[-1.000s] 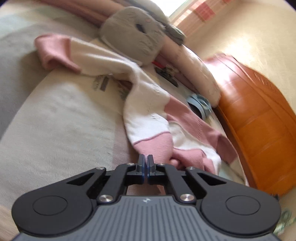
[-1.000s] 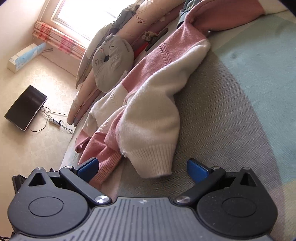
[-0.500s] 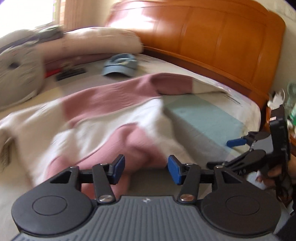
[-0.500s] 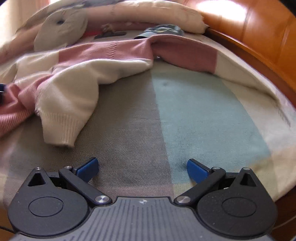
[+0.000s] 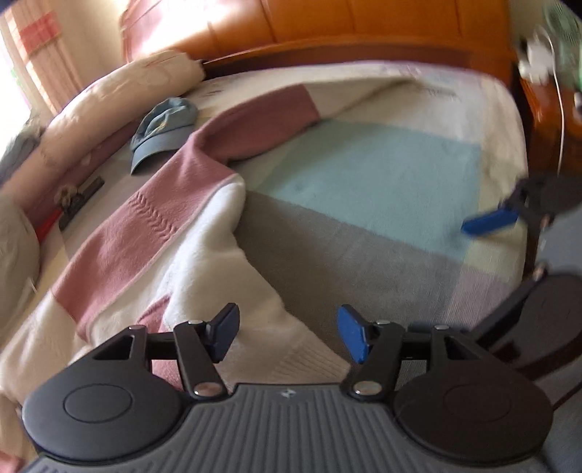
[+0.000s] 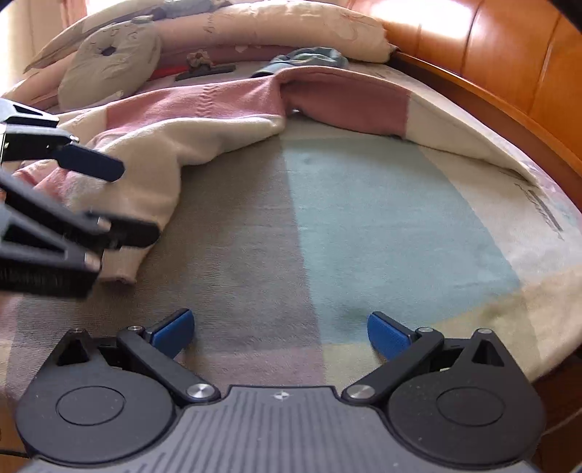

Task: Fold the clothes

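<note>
one pink and cream sweater (image 5: 171,233) lies spread across the left half of the bed (image 6: 382,233), one sleeve reaching toward the wooden headboard (image 6: 509,54). behind it sit one blue cap (image 5: 163,131), one grey plush toy (image 6: 109,62) and a long rolled quilt (image 6: 291,29). the left gripper (image 5: 287,333) hovers over the cream sleeve cuff, its jaws just opened and empty. the right gripper (image 6: 280,329) hangs open over bare blanket, nothing between its jaws.

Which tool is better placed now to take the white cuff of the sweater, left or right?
Probably left. The left tool hangs open right over the sweater's white cuff. The right tool is open above bare blanket, away from it.
</note>
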Motion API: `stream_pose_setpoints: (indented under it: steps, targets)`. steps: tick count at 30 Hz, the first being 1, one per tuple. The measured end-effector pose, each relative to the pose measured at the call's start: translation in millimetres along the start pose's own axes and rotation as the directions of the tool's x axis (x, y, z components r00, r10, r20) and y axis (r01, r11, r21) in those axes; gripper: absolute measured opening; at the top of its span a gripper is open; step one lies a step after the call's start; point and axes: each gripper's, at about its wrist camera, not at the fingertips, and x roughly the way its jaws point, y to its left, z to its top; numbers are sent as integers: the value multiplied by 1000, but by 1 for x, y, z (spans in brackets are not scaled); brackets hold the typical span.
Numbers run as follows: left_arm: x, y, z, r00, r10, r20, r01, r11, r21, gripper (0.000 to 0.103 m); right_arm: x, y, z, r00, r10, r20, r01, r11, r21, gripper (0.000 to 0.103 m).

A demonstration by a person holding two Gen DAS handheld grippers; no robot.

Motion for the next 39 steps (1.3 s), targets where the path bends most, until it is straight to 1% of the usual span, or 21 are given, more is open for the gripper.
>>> stream_pose_setpoints:
  steps: [2,5,6,7,9,10,16,18,19,22,25,27,28,32,35,39]
  targets:
    - [2,-9,-1,999,30,-21,-29,998,61,63,-4,-4,-1,1000,-11,-1,11,1000,4,103]
    - [8,-21,-5,997,50,-53,-42,988,147,65,-9,-9,-3,1000,-15,7,15,1000,18,103]
    - [11,-25,-7,996,61,-62,-49,983,179,67,-11,-10,-3,1000,-15,10,15,1000,23,103]
    - [12,-26,-8,995,77,-56,-64,978,201,70,-13,-12,-3,1000,-14,14,14,999,29,103]
    - [15,-27,-10,993,110,-39,-97,966,242,70,-15,-13,-3,1000,-17,20,16,999,35,103]
    - [15,-23,-9,989,141,-36,-128,964,235,70,-16,-13,-3,1000,-19,23,18,999,37,103]
    - [2,23,-9,972,233,-19,-229,964,133,70,-18,-14,-4,1000,-15,23,14,999,40,103]
    - [-5,42,-10,964,264,-2,-264,962,78,70,-17,-13,-4,1000,-12,19,11,999,42,103]
    - [-7,53,-9,964,267,2,-267,963,35,70,-17,-12,-4,1000,-4,21,3,999,41,103]
    - [-8,87,-15,965,262,-11,-262,961,-89,70,-17,-8,-3,999,24,24,-25,999,36,103]
    - [-8,121,-21,967,255,-24,-254,944,-211,70,-13,-2,-3,998,61,9,-61,998,26,103]
    - [1,137,-26,972,233,-39,-235,935,-267,71,-8,1,-4,996,84,-11,-84,996,24,103]
    - [6,144,-29,974,221,-46,-225,929,-294,71,-7,3,-5,997,80,-12,-80,997,19,103]
    - [14,160,-35,975,217,-39,-217,913,-347,71,-3,11,-7,998,53,-22,-54,998,-29,103]
    - [21,172,-41,977,208,-42,-208,896,-392,71,-4,14,-12,999,40,-4,-40,998,-45,103]
    - [28,190,-52,984,172,-41,-172,874,-455,74,-4,13,-14,999,37,7,-37,998,-47,103]
